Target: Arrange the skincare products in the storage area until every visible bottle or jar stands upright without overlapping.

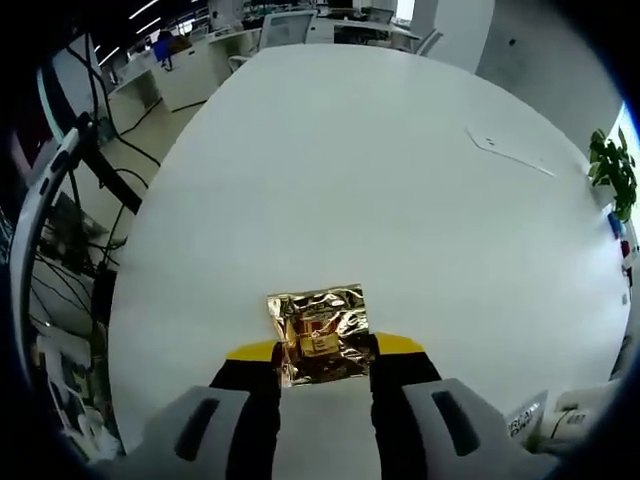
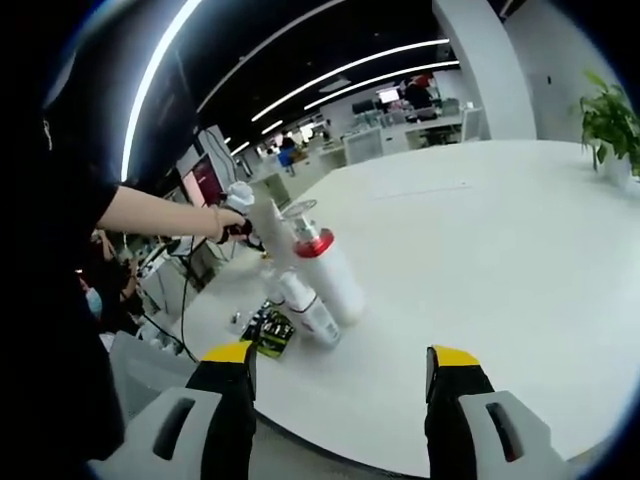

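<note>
My left fingers (image 1: 322, 362) are closed on a crinkled gold foil sachet (image 1: 319, 335), which sits pinched between the 2 yellow-tipped pads just above the near edge of the white worktop (image 1: 380, 180); the sachet's far half sticks out past the tips toward the middle of the worktop. At the near right corner of the left gripper view, a white tube (image 1: 575, 420) and a small labelled white item (image 1: 525, 418) lie by the worktop's edge, too cut off to read. A flat white sheet (image 1: 508, 150) lies well apart toward the far right side, and a green plant (image 1: 612, 170) stands beyond the right edge. My right fingers (image 2: 340, 370) are spread wide and hold nothing, hanging over the near edge of the worktop (image 2: 500, 260). Ahead of them, toward the left edge, stands a large white bottle with a red band under its cap (image 2: 328, 272), leaning in this view, with a smaller white bottle (image 2: 308, 308) touching it on the near side. Just beside that, at the very edge, lies a dark green printed packet (image 2: 270, 332). My left hand (image 2: 232, 225) reaches in over that edge behind the bottles.
</note>
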Available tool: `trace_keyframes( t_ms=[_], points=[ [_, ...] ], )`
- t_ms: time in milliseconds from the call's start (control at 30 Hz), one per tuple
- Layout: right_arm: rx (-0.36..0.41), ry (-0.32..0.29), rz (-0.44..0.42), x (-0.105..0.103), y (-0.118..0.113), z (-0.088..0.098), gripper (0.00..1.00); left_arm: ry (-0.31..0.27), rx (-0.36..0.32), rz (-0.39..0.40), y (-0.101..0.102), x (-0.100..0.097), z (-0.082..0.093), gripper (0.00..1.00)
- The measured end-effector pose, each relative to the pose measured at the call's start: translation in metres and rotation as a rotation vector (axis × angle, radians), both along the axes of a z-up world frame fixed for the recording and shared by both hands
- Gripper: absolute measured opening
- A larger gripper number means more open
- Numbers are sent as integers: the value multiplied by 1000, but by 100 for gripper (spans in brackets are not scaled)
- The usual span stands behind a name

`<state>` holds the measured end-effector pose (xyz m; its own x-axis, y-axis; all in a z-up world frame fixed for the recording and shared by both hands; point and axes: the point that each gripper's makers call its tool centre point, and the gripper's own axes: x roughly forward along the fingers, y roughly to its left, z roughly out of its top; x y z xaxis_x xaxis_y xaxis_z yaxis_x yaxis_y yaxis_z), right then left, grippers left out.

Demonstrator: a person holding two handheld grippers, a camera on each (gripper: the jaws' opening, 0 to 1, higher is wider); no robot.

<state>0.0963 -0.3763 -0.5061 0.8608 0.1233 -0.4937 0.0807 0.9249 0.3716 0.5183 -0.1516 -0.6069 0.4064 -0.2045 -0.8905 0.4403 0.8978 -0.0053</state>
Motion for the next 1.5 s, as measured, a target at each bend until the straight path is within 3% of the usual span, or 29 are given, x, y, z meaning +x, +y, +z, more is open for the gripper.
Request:
trace_keyframes(
  t_ms=[67, 333, 467, 700, 1267, 1500],
  points=[
    [0, -2, 0, 0, 0, 0, 71, 0, -2, -1, 1, 5, 0, 30],
    [-7, -20, 6, 2, 2, 4, 70, -6, 0, -7, 4, -5, 10, 30],
    [-6, -30, 9, 3, 1, 3, 70, -8, 0, -13, 3, -19, 19, 30],
    [-11, -48, 22, 3, 2, 4, 70, -15, -3, -28, 2, -23, 25, 30],
    [-32, -112, 48, 5, 6, 15, 70, -6, -29, -29, 7, -77, 40, 30],
    [-35, -130, 65, 5, 9, 18, 70, -3, -41, -15, 17, -86, 41, 30]
  ],
)
